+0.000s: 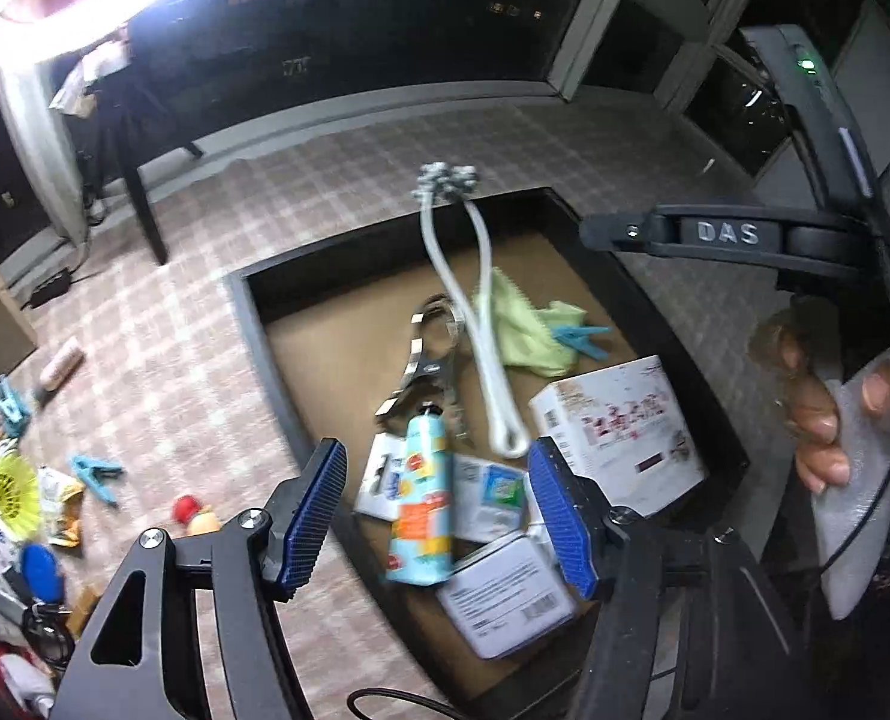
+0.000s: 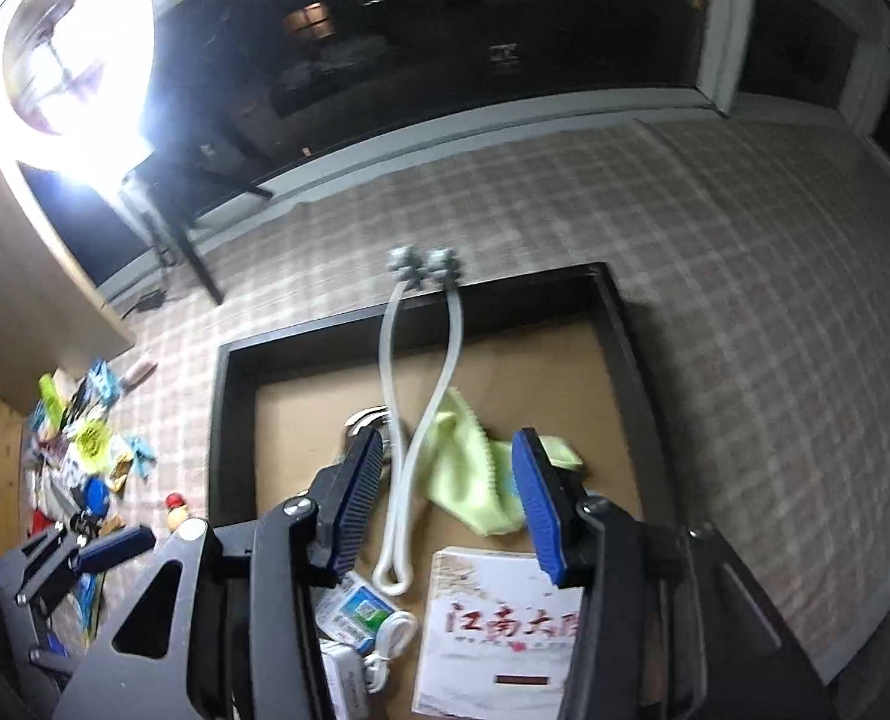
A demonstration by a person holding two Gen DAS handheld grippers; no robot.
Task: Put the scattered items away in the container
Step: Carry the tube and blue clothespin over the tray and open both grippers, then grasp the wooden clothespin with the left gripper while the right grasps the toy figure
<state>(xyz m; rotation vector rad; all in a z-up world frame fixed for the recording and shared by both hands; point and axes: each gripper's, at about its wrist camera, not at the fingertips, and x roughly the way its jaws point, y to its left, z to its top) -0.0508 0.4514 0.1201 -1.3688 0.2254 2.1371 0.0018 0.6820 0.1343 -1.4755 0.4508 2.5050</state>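
Down below sits the container (image 1: 253, 300), a shallow black tray with a brown floor, resting on the checked floor covering (image 1: 193, 360). Already inside: a white two-armed massage roller (image 1: 475, 324) with silver studded heads poking over the far rim, a crumpled lime-green cloth (image 1: 523, 330), a blue clothes peg (image 1: 583, 341) on the cloth, a metal opener (image 1: 430, 360), a colourful tube (image 1: 421, 504), a white box (image 1: 619, 426) with red printing and a few small packets near the tube. The pictures are a bit smeared.

Left claw (image 1: 439, 510) hangs over the near end of the tray, blue pads spread wide apart, nothing between them, touching nothing. Right claw (image 2: 454, 504) is likewise gaping over the cloth and the roller's looped handle, empty, clear of everything. A hand (image 1: 823, 414) grips its handle at the right edge of the left view.

Off to the left, clutter remains scattered on the floor: another blue peg (image 1: 94, 474), a yellow-green round item (image 1: 16, 492), a small red-topped toy (image 1: 196, 516).
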